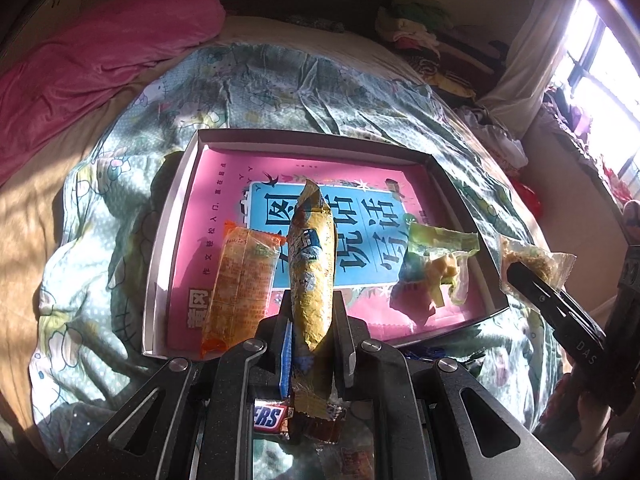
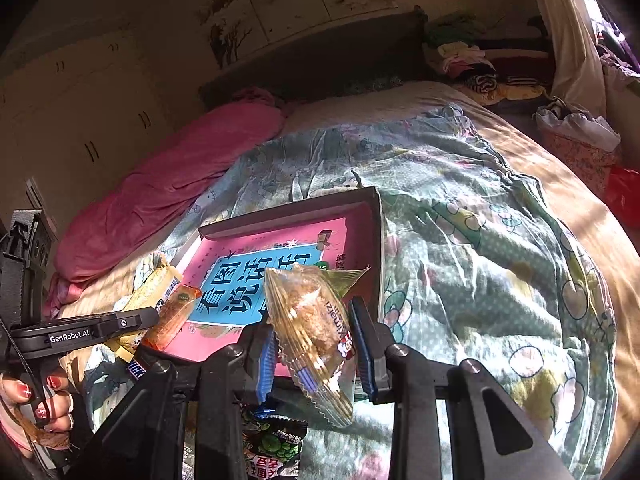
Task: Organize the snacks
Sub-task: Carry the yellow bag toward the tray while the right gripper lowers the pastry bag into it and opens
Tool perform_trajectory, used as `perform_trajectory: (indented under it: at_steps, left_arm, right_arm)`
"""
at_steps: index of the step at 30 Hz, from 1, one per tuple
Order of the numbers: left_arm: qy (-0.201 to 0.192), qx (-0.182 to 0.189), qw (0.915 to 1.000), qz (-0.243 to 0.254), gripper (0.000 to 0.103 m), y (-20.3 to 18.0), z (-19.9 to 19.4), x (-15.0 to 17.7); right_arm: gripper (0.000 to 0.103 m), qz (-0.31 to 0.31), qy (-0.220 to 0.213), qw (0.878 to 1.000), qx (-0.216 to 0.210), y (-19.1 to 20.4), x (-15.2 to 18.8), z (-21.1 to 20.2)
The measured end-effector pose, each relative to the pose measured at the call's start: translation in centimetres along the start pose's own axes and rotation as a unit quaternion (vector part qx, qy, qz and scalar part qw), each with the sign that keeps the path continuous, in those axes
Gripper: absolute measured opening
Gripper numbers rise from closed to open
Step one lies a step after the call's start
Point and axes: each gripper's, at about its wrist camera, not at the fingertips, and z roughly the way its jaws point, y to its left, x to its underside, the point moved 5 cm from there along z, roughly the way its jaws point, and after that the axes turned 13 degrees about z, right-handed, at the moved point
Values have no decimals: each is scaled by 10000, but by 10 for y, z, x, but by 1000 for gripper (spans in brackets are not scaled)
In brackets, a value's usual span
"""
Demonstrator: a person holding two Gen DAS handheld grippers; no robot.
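Left gripper: nearest the lens, jaws closed on a long yellow snack packet that stands upright between the fingers, its top pointing away over the box. Right gripper: jaws closed on a clear-wrapped floss cake, held just above the box's near edge.

Bedspread: green-patterned, crumpled, lying beneath and beyond both grippers.

Pink blanket: bunched, far ahead and left of the left gripper.

Shallow box: grey-walled, directly ahead of the left gripper, lined with a pink and blue printed sheet.

Orange snack packet: inside the box, just left of the left gripper's fingers, lying lengthwise.

Green and yellow snack packet: inside the box, ahead and to the right of the left gripper, near the right wall.

Snickers bar: on the bedspread under the left gripper, partly hidden.

Green-pea snack packet: on the bedspread below the right gripper.
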Motion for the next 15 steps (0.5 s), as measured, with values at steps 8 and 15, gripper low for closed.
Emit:
perform_trajectory:
  at_steps: [8, 15]
  left_arm:
    - [146, 83, 9998, 56, 15, -7, 17, -2]
    - [219, 53, 9997, 106, 15, -8, 26, 0]
  right_arm:
    - [34, -75, 93, 9999, 103, -1, 1, 13]
    - [34, -149, 162, 9994, 264, -3, 4, 21]
